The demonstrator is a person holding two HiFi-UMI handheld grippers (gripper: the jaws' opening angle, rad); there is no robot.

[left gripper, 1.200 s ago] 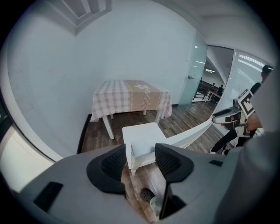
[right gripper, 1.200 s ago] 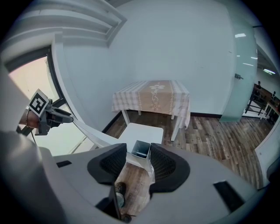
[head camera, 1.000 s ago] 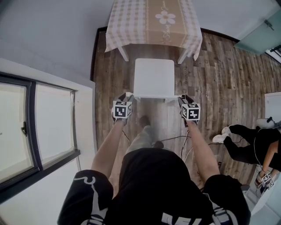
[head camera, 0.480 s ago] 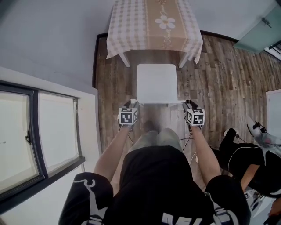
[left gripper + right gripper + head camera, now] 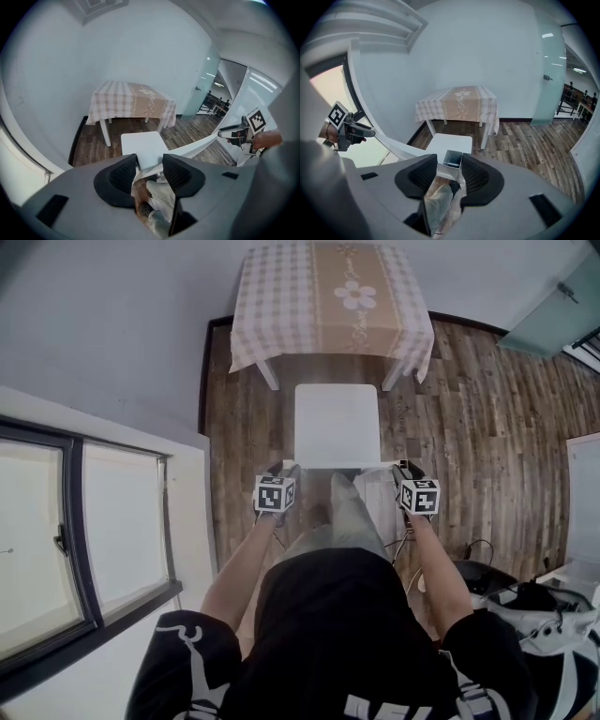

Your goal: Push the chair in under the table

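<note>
The dark wood-plank floor (image 5: pixel 469 409) carried everything in view. At its far end, against the wall, stood the table (image 5: pixel 281 296), square, on white legs, under a beige-and-white checked cloth.

The white chair (image 5: pixel 337 423), with a flat square seat, stood just in front of the table, centred between the two near legs. Its whole seat was exposed. The front edge reached about as far as the hanging edge of the cloth, and no part of the seat was under the tabletop.

The chair's white top rail (image 5: pixel 197 145) ran between my two claws, one at each end.

- Left claw (image 5: pixel 150 164): closed on the left end of the top rail.
- Right claw (image 5: pixel 449 164): jaws wide and just closing. The hollow right end of the rail stood between them, against one pad only, so it was not yet clamped.

Status: approach and hold nearly complete. The push itself remained to be done, namely driving the chair forward until the seat went under the table.
</note>
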